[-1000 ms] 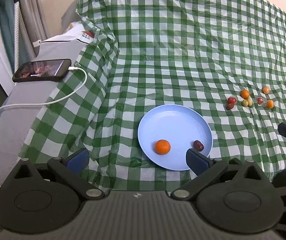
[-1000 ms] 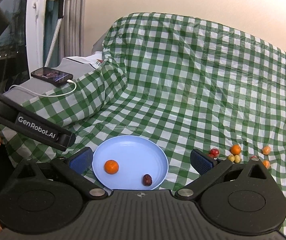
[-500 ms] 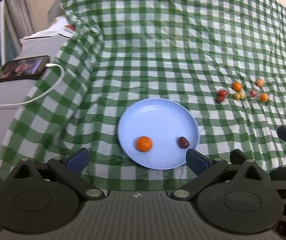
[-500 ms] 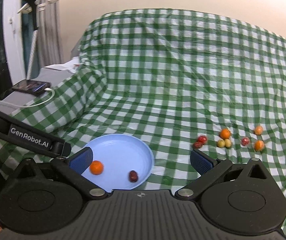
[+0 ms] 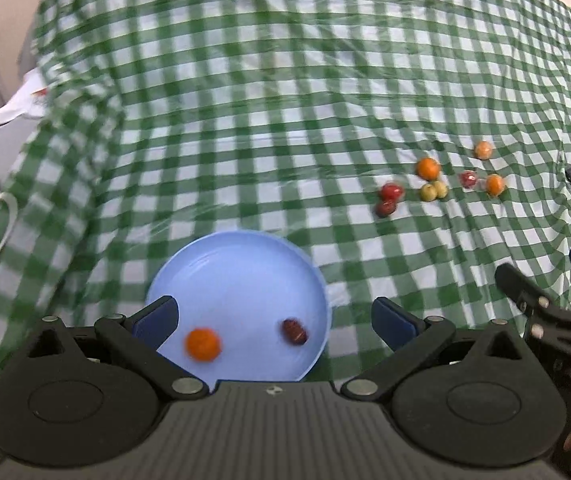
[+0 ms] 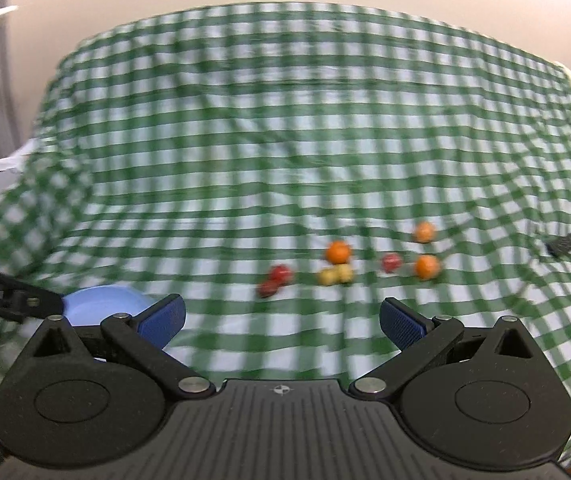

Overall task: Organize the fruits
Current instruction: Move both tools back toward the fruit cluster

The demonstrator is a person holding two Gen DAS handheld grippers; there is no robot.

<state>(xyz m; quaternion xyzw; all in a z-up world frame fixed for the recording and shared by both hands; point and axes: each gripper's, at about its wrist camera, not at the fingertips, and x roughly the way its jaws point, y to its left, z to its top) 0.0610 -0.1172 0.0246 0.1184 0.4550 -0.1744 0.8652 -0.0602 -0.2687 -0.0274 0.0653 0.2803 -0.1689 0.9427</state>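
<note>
So I count two fruits on the blue plate (image 5: 241, 248), an orange (image 5: 202, 344) and a dark red one (image 5: 294, 331); the loose cluster (image 6: 341, 266) (about eight, blurred) waits on the checked cloth (image 5: 285, 100). My left gripper (image 5: 273, 322) and right gripper (image 6: 281, 320) both gape, holding nothing.

Soft, even indoor light; both fisheye views smeared by motion.

Beyond the right claw (image 6: 281, 320) the checked cloth (image 6: 285, 140) streaks sideways and the small fruits (image 6: 337, 252) ahead of it blur into soft blobs, while the claw body itself stays crisp. Ahead of the left claw (image 5: 273, 320) the blur is milder: the orange fruit (image 5: 202, 344) on the blue plate (image 5: 245, 256) smears slightly. Shadows are faint and diffuse. No harsh glare. Straight check lines bow strongly toward the frame edges, and the corners darken.
</note>
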